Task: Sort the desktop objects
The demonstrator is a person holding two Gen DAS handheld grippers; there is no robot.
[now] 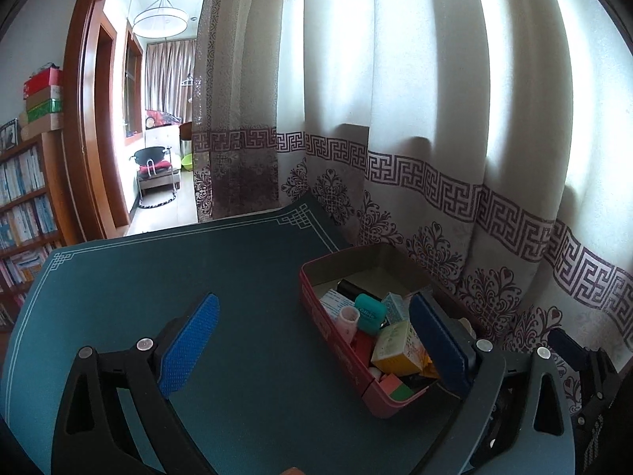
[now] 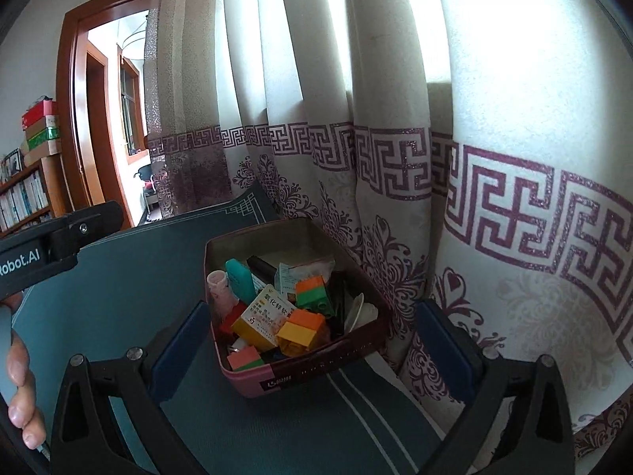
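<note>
Beside curtain, full box at mat edge, right gripper spread.

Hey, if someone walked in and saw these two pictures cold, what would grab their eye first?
Probably the red box at the far right corner of the dark green table mat, crammed with small things: an orange and yellow building block, a yellow medicine carton and a teal case. Behind it hangs a pale curtain with a bold purple key-pattern band. Both grippers, left and right, stand open and empty.

Daylight glows through the curtain, overexposed in folds; the foreground is dim, fisheye edges bend and darken
</note>
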